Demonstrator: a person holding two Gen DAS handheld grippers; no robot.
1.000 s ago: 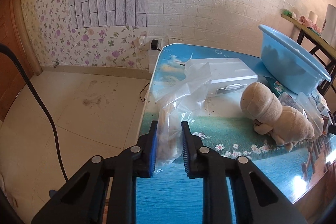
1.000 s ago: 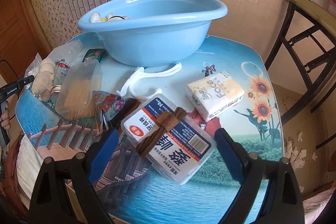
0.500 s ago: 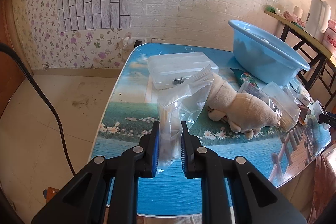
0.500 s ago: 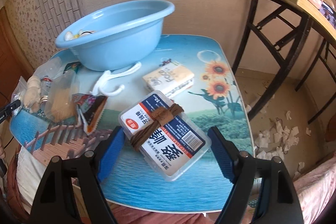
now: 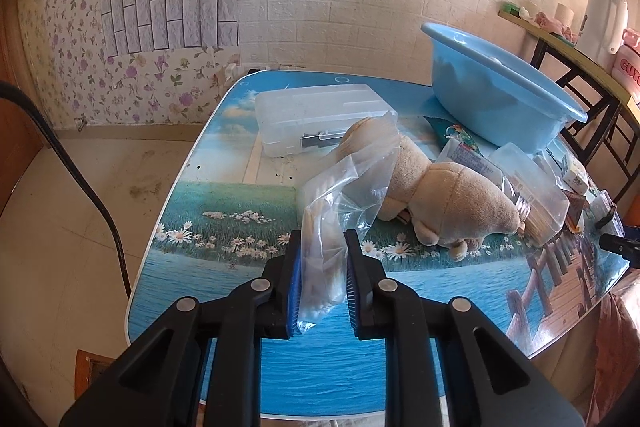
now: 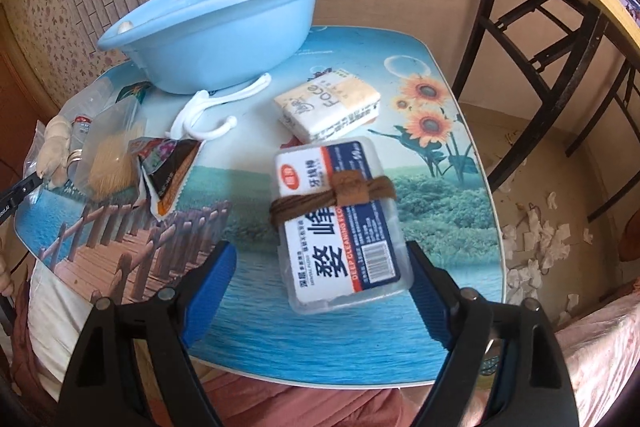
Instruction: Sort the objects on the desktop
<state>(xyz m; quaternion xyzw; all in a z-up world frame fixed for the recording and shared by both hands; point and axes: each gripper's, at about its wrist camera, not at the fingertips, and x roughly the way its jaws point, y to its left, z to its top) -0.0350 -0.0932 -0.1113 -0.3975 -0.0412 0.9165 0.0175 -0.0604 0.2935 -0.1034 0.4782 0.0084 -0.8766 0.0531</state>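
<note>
My left gripper point(image 5: 321, 267) is shut on a clear plastic bag point(image 5: 340, 211) and holds it above the picture-printed table point(image 5: 224, 227). Behind the bag lies a beige plush toy point(image 5: 452, 199), with a clear plastic box point(image 5: 320, 115) farther back and a blue basin point(image 5: 500, 99) at the right. My right gripper point(image 6: 320, 283) is open, its jaws on either side of a clear floss-pick box point(image 6: 340, 223) with a brown cord bundle point(image 6: 332, 195) on top. A tissue pack point(image 6: 332, 103), a white hook point(image 6: 212, 107) and the basin point(image 6: 216, 27) lie beyond.
A toothpick box point(image 6: 112, 155) and a snack wrapper point(image 6: 168, 171) lie at the left in the right wrist view. A black metal shelf frame point(image 6: 540, 27) stands right of the table. Paper scraps litter the floor point(image 6: 540, 239). A black cable point(image 5: 80, 187) hangs at the left.
My left gripper has carried the bag up and to the right, towards the plush toy. My right gripper has pulled back and risen a little over the floss-pick box, still open.
</note>
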